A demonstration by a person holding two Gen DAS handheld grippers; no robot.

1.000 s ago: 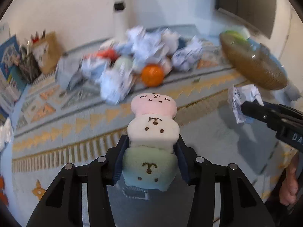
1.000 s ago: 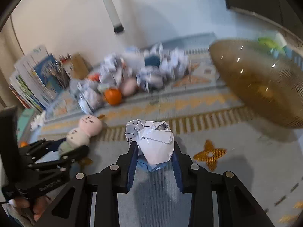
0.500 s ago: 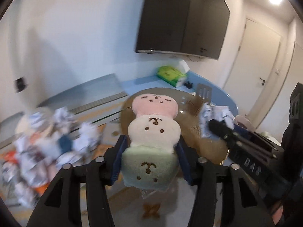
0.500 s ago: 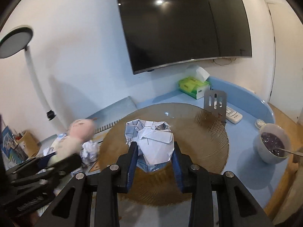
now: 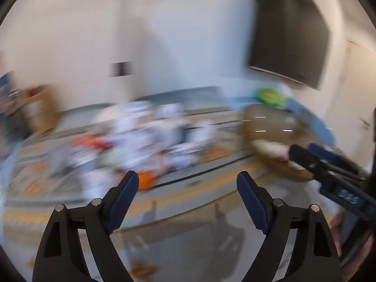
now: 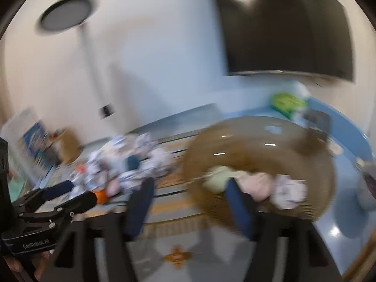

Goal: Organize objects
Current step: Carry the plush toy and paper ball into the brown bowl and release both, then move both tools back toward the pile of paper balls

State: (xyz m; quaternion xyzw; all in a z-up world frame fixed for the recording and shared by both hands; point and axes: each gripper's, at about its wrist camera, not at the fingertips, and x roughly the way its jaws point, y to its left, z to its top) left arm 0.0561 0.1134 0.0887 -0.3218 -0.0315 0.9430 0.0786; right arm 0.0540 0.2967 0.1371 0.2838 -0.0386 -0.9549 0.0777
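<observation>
Right now your left gripper (image 5: 186, 183) has its jaws spreading wide, and nothing sits between its blue pads (image 5: 123, 202); only the patterned rug (image 5: 188, 253) shows through the gap. Your right gripper (image 6: 188, 195) is likewise opening, its blurred fingers apart with nothing pressed between them.

The soft toy (image 6: 237, 181), pale green at one end and pink at the other, lies in the brown ribbed bowl (image 6: 258, 138), just beyond your right gripper's fingertips. Beside it in the same bowl, to its right in the right wrist view, sits the crumpled paper ball (image 6: 290, 191). Both appear to rest near the bowl's front edge, though motion blur hides exactly how they touch.

The bowl stands on the blue table (image 6: 340, 164), with a green box (image 6: 285, 102) behind it and a dark screen (image 6: 284, 28) on the wall above. Farther left on the rug lies the pile of crumpled paper (image 6: 131, 162) with an orange ball (image 5: 145, 181) at its near side. Both views are heavily smeared.
</observation>
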